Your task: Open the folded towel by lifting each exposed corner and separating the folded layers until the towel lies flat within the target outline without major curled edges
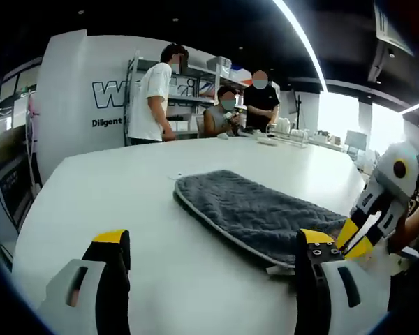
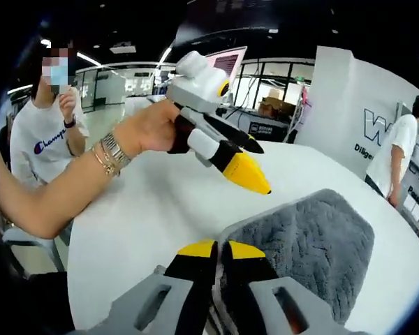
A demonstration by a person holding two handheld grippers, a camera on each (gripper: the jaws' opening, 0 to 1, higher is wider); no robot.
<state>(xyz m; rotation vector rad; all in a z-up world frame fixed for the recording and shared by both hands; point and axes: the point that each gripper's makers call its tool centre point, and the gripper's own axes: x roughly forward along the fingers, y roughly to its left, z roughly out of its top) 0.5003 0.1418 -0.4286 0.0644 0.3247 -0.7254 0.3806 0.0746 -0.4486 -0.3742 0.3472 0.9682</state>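
Note:
A grey, herringbone-textured towel [image 1: 255,209] lies folded on the white table [image 1: 126,195], its light piped edge showing along the near side. My left gripper [image 1: 213,241] hovers wide open just short of that near edge, with nothing between its jaws. My right gripper [image 1: 355,241] comes in from the right at the towel's near right corner. In the right gripper view my right gripper [image 2: 221,249] has its yellow-tipped jaws shut on the towel [image 2: 314,244] edge. A hand holds the left gripper [image 2: 248,167] above the table beyond it.
Several people stand and sit by metal shelves [image 1: 195,91] past the table's far edge. A seated person in a white shirt [image 2: 45,139] is beside the table [image 2: 140,216]. Small items [image 1: 283,136] lie at the far right of the tabletop.

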